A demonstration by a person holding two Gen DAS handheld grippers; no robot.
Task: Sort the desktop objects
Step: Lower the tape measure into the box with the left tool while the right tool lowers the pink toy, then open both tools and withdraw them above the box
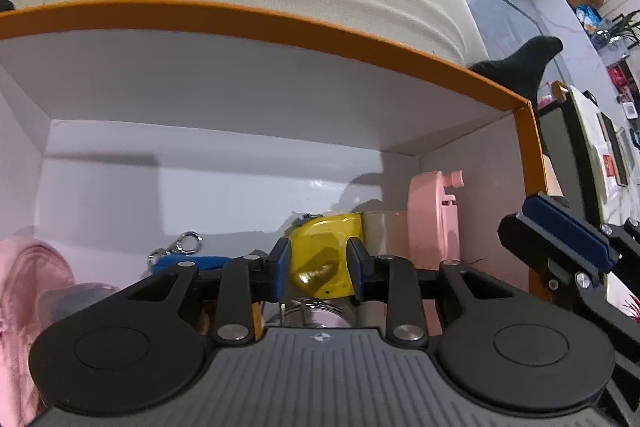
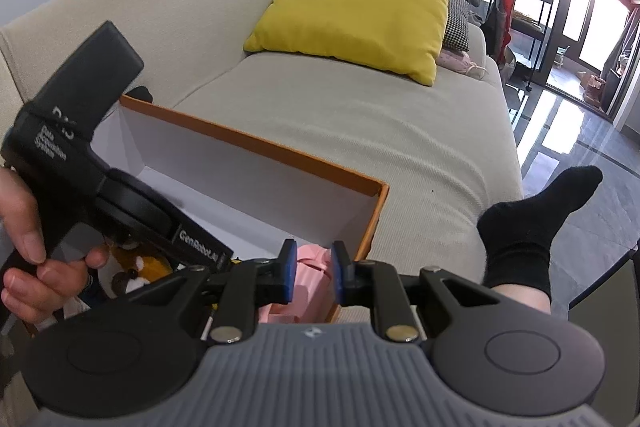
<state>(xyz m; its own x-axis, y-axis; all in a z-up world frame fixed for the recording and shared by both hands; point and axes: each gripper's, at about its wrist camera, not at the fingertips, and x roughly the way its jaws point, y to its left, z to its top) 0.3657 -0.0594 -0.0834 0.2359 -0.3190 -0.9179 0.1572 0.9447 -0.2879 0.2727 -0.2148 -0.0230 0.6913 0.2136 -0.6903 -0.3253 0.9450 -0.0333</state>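
My left gripper (image 1: 319, 251) reaches down into an orange-rimmed white box (image 1: 280, 17). A glossy yellow object (image 1: 324, 259) lies between its blue pads, which stand close at its sides without visibly squeezing it. Beside it lie a pink plastic piece (image 1: 432, 219), a blue strap with a metal clasp (image 1: 188, 261) and pink cloth (image 1: 28, 279). My right gripper (image 2: 314, 261) hovers over the box's near right corner (image 2: 372, 219). A small gap shows between its pads and nothing is in it. The pink plastic piece (image 2: 312, 267) shows behind that gap.
The box sits on a beige sofa (image 2: 360, 131) with a yellow cushion (image 2: 360, 7) at the back. A foot in a black sock (image 2: 532, 223) rests just right of the box. A hand (image 2: 24, 227) holds the left gripper's black housing (image 2: 80, 163). A plush toy (image 2: 136, 267) lies in the box.
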